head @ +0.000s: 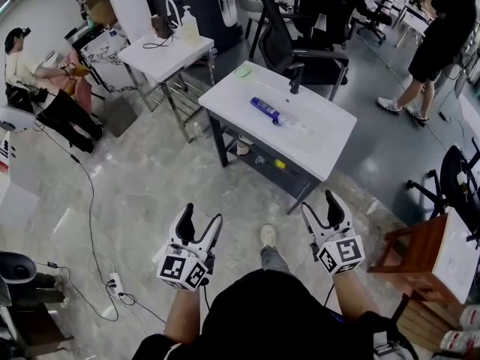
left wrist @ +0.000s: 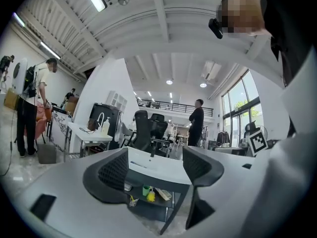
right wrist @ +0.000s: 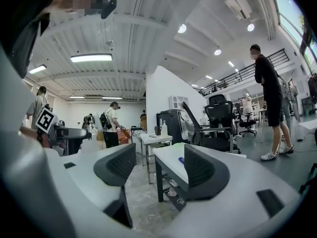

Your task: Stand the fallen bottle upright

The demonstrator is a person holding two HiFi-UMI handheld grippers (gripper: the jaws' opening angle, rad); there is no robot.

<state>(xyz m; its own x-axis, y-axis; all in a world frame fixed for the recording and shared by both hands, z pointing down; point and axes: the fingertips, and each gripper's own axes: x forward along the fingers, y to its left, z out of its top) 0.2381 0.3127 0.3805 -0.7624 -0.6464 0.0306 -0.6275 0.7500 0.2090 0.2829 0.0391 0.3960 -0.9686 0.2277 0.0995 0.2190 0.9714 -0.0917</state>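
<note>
Seeing the bottle (head: 274,113) lying sideways near the middle of the bench (head: 330,137). Holding left gripper (head: 202,214) and right gripper (head: 321,202) well off its near edge, fingers (left wrist: 113,170) spread, pinching nothing.

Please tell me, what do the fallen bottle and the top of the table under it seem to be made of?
The bottle looks like clear plastic with a blue label; one end lets the white surface show through. The table has a smooth white top with a matt look, probably laminate or painted board, but the pictures do not settle which.
</note>
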